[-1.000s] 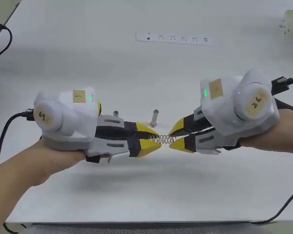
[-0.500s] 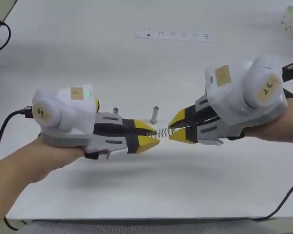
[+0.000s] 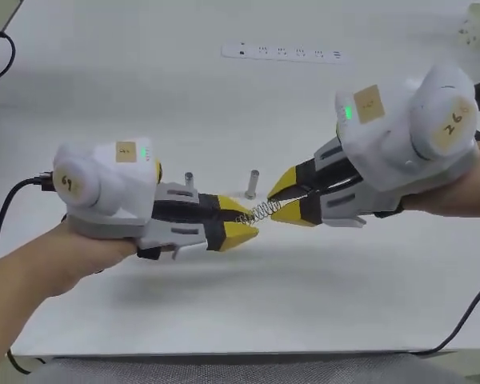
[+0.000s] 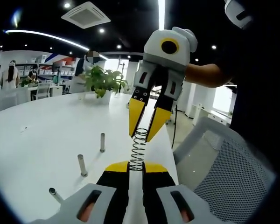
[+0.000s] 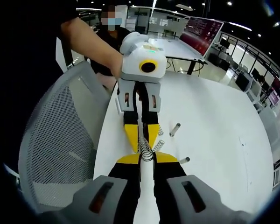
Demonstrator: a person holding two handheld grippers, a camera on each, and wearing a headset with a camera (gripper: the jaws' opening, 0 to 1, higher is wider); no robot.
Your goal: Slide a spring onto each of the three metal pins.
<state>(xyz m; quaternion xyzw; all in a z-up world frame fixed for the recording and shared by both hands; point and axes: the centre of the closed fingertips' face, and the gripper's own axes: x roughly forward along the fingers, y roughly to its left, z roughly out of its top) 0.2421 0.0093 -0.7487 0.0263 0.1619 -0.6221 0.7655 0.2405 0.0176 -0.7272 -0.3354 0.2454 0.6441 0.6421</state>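
A small metal spring [image 3: 260, 213] spans the gap between my two grippers, above the white table [image 3: 224, 296]. My left gripper [image 3: 250, 228] is shut on its lower left end, and its yellow jaws pinch the coil [image 4: 137, 156] in the left gripper view. My right gripper [image 3: 275, 201] is shut on the upper right end [image 5: 145, 150]. The spring slopes up to the right. Two upright metal pins [image 3: 252, 183] [image 3: 189, 179] stand just behind the grippers. Three pins [image 4: 102, 142] [image 4: 82, 164] [image 4: 55, 194] stand in a row left of my left jaws.
A white power strip [image 3: 280, 53] lies at the far side of the table. A black cable [image 3: 2, 50] curls at the far left. A grey mesh chair [image 5: 60, 140] stands at the table's near edge. What looks like another spring [image 5: 159, 130] lies near a pin [image 5: 175, 129].
My right gripper has risen and edged left, so the spring now tilts up to the right instead of lying level. The left gripper has barely moved.
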